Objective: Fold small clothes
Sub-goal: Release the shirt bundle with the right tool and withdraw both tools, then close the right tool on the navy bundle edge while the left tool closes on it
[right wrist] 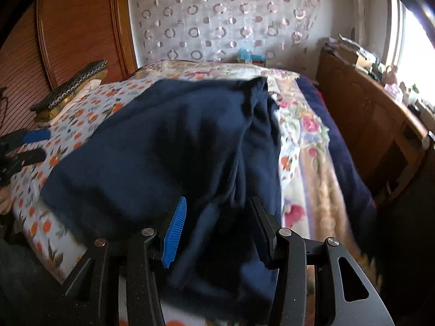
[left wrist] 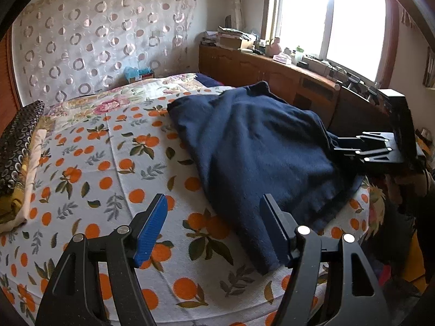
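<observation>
**Both grippers spread over a dark garment on the bed**

Nearest in the left wrist view, the left gripper (left wrist: 213,226) hangs with its jaws spread wide. Its blue ribbed pad sits over the white bedsheet printed with oranges and green leaves (left wrist: 114,168), and its black finger stands at the near edge of the navy blue knitted garment (left wrist: 258,146); nothing is pinched between them.

In the right wrist view the right gripper (right wrist: 217,229) is likewise parted, with a fold of the navy garment (right wrist: 163,141) lying between its blue pad and black finger. The pads do not appear to press on the cloth, though this part of the view is blurred.

The garment lies rumpled and partly doubled over across the right half of the bed, one edge reaching the near rim of the mattress. From the left wrist view the right gripper (left wrist: 364,146) shows at the garment's far right side.

Beyond it a floral blanket with pink roses (right wrist: 307,125) covers the head of the bed. A stack of folded dark patterned fabric (left wrist: 19,141) rests at the left edge. A wooden cabinet (left wrist: 272,73) runs along the right, its top crowded with boxes and bottles below a bright window (left wrist: 331,16). A sheer curtain with ring shapes (left wrist: 95,35) hangs behind.
</observation>
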The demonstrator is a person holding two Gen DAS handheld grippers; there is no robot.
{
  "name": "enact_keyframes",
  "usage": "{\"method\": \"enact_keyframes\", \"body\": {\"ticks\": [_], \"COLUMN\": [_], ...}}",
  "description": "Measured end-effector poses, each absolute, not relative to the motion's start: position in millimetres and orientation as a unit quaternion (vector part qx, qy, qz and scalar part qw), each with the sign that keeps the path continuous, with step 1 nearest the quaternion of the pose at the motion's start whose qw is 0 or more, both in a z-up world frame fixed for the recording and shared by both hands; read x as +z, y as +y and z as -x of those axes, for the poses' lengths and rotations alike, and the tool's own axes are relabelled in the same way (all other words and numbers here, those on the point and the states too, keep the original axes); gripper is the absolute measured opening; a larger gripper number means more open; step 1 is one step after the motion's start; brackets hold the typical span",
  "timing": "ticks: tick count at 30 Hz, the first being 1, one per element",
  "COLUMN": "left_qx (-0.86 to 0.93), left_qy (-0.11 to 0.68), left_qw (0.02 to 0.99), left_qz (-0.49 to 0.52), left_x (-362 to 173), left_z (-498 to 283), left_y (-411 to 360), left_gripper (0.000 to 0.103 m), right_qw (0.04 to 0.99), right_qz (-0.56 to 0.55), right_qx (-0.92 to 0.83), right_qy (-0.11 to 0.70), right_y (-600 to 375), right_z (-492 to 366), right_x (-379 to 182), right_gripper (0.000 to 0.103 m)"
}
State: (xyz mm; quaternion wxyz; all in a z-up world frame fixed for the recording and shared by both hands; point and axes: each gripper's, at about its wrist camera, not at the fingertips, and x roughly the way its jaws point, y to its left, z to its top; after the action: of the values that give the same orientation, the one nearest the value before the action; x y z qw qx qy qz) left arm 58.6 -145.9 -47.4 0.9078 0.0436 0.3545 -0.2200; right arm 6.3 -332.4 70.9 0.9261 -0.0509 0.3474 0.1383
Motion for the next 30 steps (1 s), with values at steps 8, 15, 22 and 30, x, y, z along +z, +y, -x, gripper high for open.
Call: {"method": "enact_keyframes", "body": {"ticks": [8, 15, 22, 30], "left_qx": [-0.224, -0.226, -0.233, -0.231], "left_qy": [0.371, 0.378, 0.385, 0.393], "left_qw": [0.9, 0.896, 0.892, 0.889], "left_qz": [-0.051, -0.051, -0.05, -0.048], "left_x": [-57, -60, -63, -66], "left_z": [-58, -57, -56, -60], "left_y": [-156, -158, -162, -165], "left_gripper": [0.071, 0.071, 0.071, 0.071], "right_qw": [0.926, 0.944, 0.938, 0.94], "right_qz": [0.064, 0.046, 0.03, 0.028], "right_qx": [0.144, 0.139, 0.105, 0.094], "right_qy": [0.344, 0.297, 0.329, 0.328], "right_y": [-348, -382, -428, -442], "right_z": [8, 45, 59, 63], "right_x": [79, 108, 98, 102], "right_gripper": [0.031, 0.004, 0.004, 0.004]}}
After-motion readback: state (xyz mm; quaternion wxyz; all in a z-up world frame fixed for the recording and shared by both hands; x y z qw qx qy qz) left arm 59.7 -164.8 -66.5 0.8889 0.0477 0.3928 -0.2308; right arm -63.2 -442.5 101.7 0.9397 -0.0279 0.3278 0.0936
